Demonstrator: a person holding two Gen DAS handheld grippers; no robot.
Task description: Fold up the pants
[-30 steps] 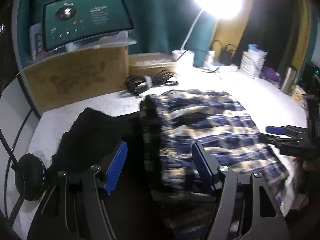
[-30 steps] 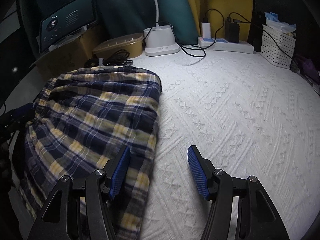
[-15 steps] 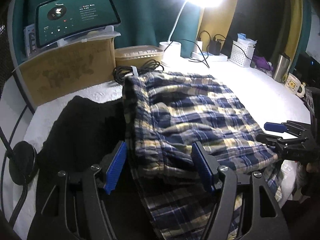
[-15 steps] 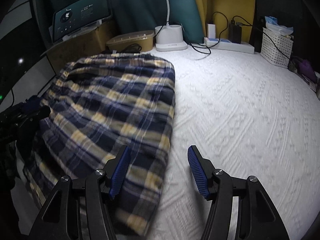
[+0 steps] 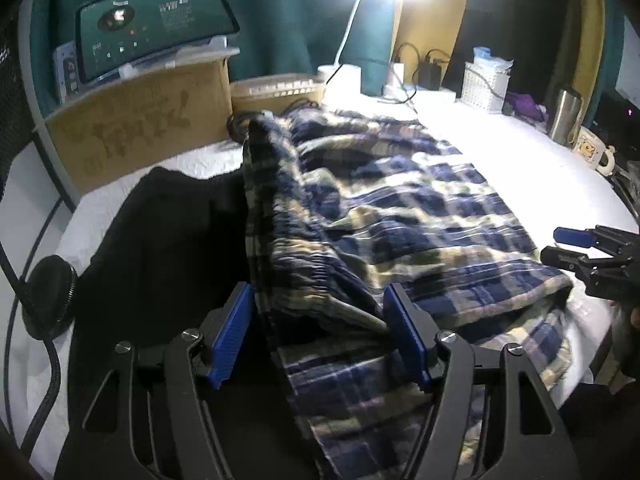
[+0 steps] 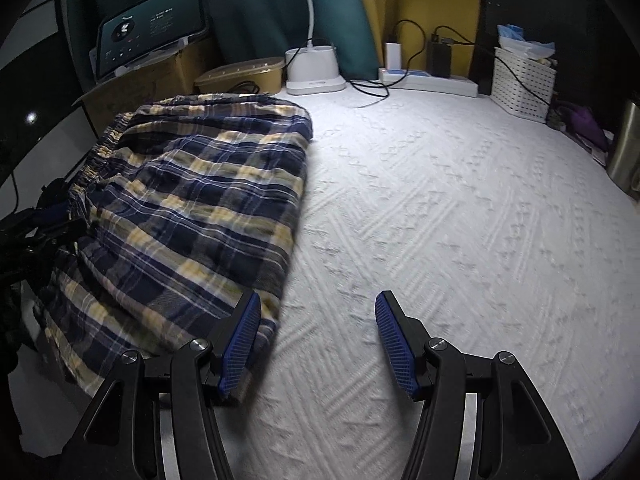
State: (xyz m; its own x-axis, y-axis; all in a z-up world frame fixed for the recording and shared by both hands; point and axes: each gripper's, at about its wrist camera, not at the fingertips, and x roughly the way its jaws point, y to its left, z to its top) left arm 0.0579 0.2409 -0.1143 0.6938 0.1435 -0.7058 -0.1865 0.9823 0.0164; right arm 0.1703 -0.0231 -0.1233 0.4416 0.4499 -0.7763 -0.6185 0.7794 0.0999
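The left hand-held gripper is hovering spread over the waistband end of the plaid pants, which are lying folded on the white worktop. The right hand-held gripper is hanging spread too, gripping nothing, the pants' edge just beside its left finger.

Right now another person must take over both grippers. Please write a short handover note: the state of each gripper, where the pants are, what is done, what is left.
Left gripper: open, over the elastic waistband end of the blue and yellow plaid cotton pants, gripping nothing.
Right gripper: open, over the near right edge of the pants and the white textured cover; nothing held.
Pants: lying rumpled on the cover, near end hanging over the edge, beside a black garment.
Done: pants appear doubled over but untidy.
Left: smooth, then fold further.
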